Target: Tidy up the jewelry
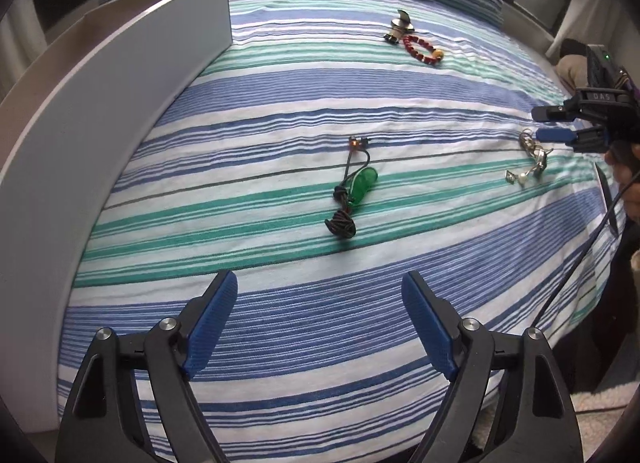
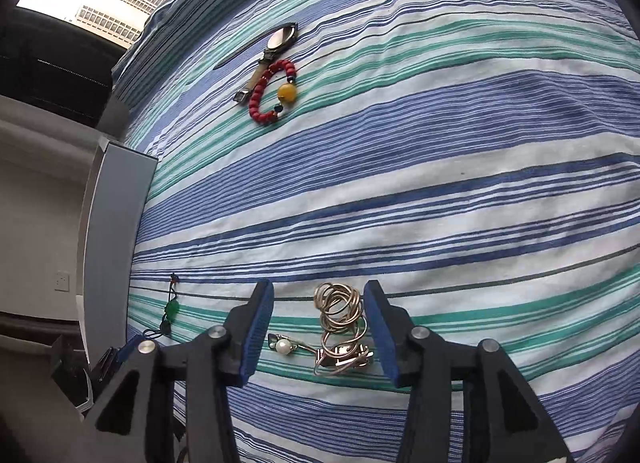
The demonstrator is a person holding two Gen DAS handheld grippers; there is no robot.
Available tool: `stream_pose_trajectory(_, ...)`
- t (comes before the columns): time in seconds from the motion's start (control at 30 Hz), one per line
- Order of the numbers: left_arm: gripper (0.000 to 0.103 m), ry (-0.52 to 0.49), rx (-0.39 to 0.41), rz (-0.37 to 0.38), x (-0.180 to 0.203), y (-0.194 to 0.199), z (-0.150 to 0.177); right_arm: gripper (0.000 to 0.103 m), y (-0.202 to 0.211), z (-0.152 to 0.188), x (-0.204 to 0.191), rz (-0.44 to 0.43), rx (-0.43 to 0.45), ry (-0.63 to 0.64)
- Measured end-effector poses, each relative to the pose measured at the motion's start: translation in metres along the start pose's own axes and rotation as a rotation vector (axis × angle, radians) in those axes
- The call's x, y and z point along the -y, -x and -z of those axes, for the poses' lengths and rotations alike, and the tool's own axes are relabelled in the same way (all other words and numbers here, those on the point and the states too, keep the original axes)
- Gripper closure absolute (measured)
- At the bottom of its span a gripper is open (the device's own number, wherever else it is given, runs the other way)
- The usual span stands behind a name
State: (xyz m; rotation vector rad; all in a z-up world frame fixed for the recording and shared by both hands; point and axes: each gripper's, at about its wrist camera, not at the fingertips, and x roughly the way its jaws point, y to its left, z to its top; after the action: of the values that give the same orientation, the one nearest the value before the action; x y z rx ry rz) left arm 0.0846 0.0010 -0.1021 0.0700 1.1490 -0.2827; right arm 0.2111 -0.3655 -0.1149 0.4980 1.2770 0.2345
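Your right gripper [image 2: 319,327] hangs low over the striped bedsheet [image 2: 440,183], jaws spread on either side of the tangled silver chain [image 2: 340,319] at the lower centre of the right wrist view, placed, it seems, to close on the coil rather than on the pearl piece [image 2: 283,345] just beside it. Nothing is pinched yet. Your left gripper [image 1: 320,327] waits at the bottom of its own frame, jaws spread wide and empty, pointed toward the green pendant on its dark cord [image 1: 352,191] at mid-frame. The red bead bracelet [image 2: 274,93] lies touching the wristwatch [image 2: 270,57] in the upper left, well apart from the rest. A grey box [image 1: 120,103] stands at the left edge, likely the destination
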Motion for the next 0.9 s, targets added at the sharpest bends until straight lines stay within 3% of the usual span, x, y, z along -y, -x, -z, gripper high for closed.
stream_pose_trajectory(0.07,0.017,-0.006,-0.005,0.002,-0.002,-0.001,-0.005,0.053,0.009,0.000,0.005,-0.010,0.012,-0.009)
stream_pose_trajectory(0.27,0.016,-0.044,-0.024,0.030,-0.002,-0.003,-0.016,0.053,0.028,0.012,-0.003,0.105,0.036,0.090)
stream_pose_trajectory(0.43,0.016,-0.075,-0.049,0.064,0.012,-0.021,-0.034,0.053,0.038,0.023,-0.006,0.104,0.048,0.124)
stream_pose_trajectory(0.5,0.018,-0.094,-0.057,0.026,0.020,-0.032,-0.042,0.053,0.038,0.025,-0.009,0.101,0.049,0.132)
stream_pose_trajectory(0.57,0.034,-0.112,-0.076,-0.024,0.026,-0.044,-0.044,0.053,0.040,0.024,-0.010,0.095,0.054,0.131)
stream_pose_trajectory(0.6,0.057,-0.112,-0.098,-0.038,0.025,-0.050,-0.044,0.053,0.043,0.023,-0.010,0.094,0.060,0.129)
stream_pose_trajectory(0.67,0.088,-0.114,-0.076,-0.025,0.024,-0.048,-0.040,0.053,0.050,0.021,-0.009,0.102,0.069,0.125)
stream_pose_trajectory(0.7,0.093,-0.108,-0.084,-0.008,0.023,-0.047,-0.039,0.053,0.054,0.019,-0.007,0.108,0.075,0.119)
stream_pose_trajectory(0.8,0.094,-0.056,-0.080,0.032,0.015,-0.043,-0.035,0.053,0.061,0.010,-0.002,0.146,0.068,0.109)
stream_pose_trajectory(0.9,0.094,-0.014,-0.057,0.066,0.009,-0.034,-0.034,0.053,0.047,0.000,-0.003,0.201,-0.008,0.132)
